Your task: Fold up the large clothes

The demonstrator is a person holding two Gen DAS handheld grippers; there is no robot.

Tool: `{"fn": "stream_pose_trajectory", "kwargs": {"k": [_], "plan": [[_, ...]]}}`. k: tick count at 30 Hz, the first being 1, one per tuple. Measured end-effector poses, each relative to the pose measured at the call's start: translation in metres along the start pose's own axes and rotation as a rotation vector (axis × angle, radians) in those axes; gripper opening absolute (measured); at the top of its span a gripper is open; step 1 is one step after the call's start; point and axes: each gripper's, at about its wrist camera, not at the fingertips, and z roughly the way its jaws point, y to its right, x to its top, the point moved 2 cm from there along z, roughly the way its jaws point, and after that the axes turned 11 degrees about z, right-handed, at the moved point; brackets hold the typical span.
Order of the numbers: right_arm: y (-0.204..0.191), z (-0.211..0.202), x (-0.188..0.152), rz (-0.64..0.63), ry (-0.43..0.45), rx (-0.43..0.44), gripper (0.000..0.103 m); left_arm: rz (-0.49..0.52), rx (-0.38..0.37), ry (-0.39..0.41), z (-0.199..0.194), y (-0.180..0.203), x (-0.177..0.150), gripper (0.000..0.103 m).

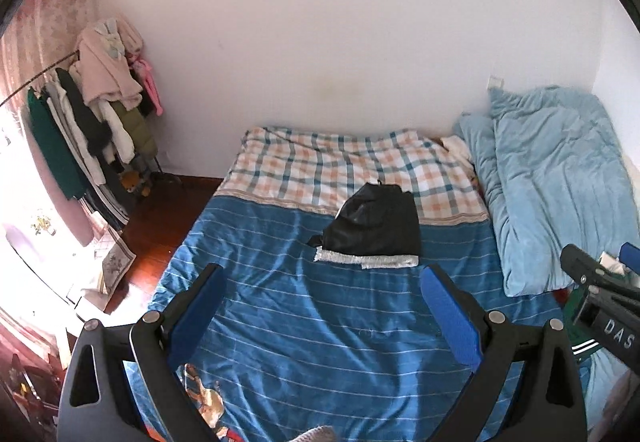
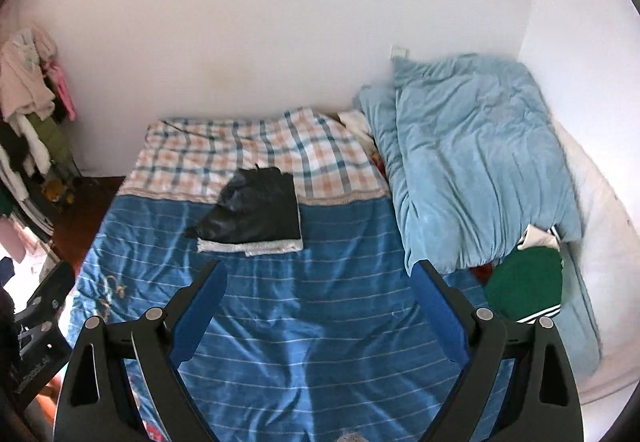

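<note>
A folded black garment (image 1: 376, 228) with a white trimmed edge lies on the bed, where the blue striped cover (image 1: 320, 322) meets the plaid sheet. It also shows in the right wrist view (image 2: 256, 214). A green garment with white stripes (image 2: 528, 288) lies crumpled at the right of the bed, beside the light blue quilt. My left gripper (image 1: 322, 274) is open and empty above the blue cover, short of the black garment. My right gripper (image 2: 320, 270) is open and empty above the same cover; it shows at the right edge of the left wrist view (image 1: 600, 274).
A bunched light blue quilt (image 2: 472, 162) fills the right side of the bed against the white wall. A plaid sheet (image 1: 352, 166) covers the far end. A clothes rack (image 1: 92, 110) full of hanging garments stands at the left on the wooden floor (image 1: 156, 218).
</note>
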Motion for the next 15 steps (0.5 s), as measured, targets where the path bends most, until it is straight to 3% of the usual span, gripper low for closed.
{"fn": "stream_pose_trajectory", "kwargs": {"k": [8,15], "plan": [[0.01,-0.079,0.0,-0.019,0.087,0.024,0.095,-0.028,-0.01,0.056,-0.049,-0.007,-0.006,0.1],[0.016,-0.095,-0.001,-0.026,0.104,0.016,0.096,-0.034,0.003,0.08,-0.065,-0.008,-0.012,0.1]]}}
